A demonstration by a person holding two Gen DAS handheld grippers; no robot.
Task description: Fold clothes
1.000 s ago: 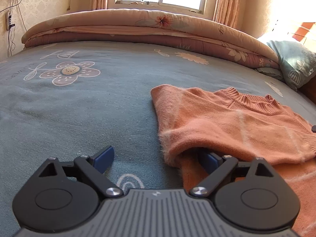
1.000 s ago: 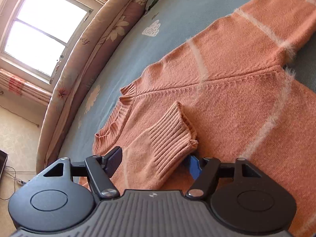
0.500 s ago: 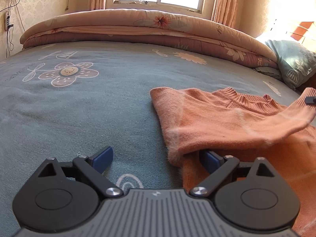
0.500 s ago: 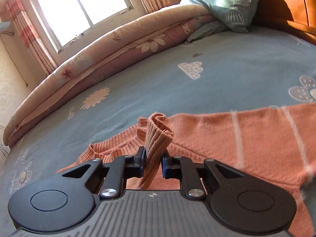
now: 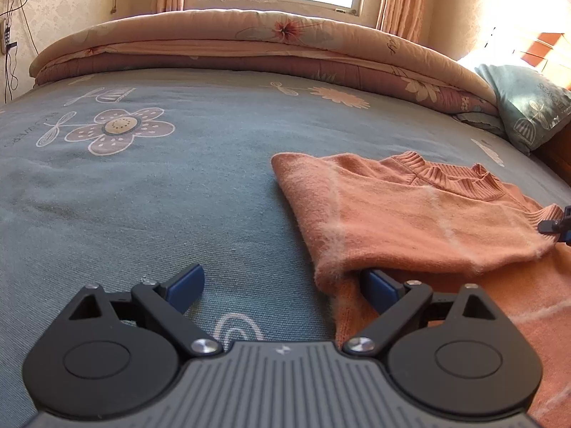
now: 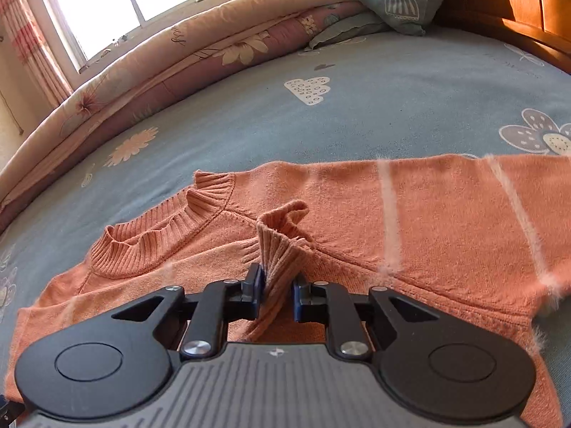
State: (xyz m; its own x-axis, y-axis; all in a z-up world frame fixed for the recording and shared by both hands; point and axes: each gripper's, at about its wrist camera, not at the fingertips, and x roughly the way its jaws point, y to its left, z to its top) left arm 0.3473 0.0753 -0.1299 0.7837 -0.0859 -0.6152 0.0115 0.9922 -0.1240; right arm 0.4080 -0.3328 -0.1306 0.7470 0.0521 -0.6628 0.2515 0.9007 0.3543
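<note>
- In the left wrist view, the left gripper (image 5: 282,285) is seen with its jaws wide apart and nothing pressed between them; one blue pad (image 5: 187,283) lies bare on the bed (image 5: 160,185), the other is tucked under the folded edge of the sweater (image 5: 410,221).
- Only in this view is the folded-over sleeve shown lying across the sweater's body, with the right gripper (image 5: 556,226) just visible at the right edge, at the cuff.
- A rolled quilt (image 5: 249,46) is seen along the far side of the bed, and a pillow (image 5: 524,103) at the right.
- In the right wrist view, the right gripper (image 6: 276,289) is seen with its jaws narrow, clamped on the ribbed cuff (image 6: 276,249), which stands bunched up between them.
- Only in this view are the collar (image 6: 171,228) and the other sleeve, spread out to the right over the bed, shown together.
- The sweater is laid flat on the bed, nearer the pillow end.
- Against the earliest frames, the right jaws have just been closing with the cuff between them; they stood wide around it then.
- The cuff has been lifted off the sweater's body, and the right view has swung from tilted to nearly level.
- The left gripper is found as it was, wide at the same fold.
</note>
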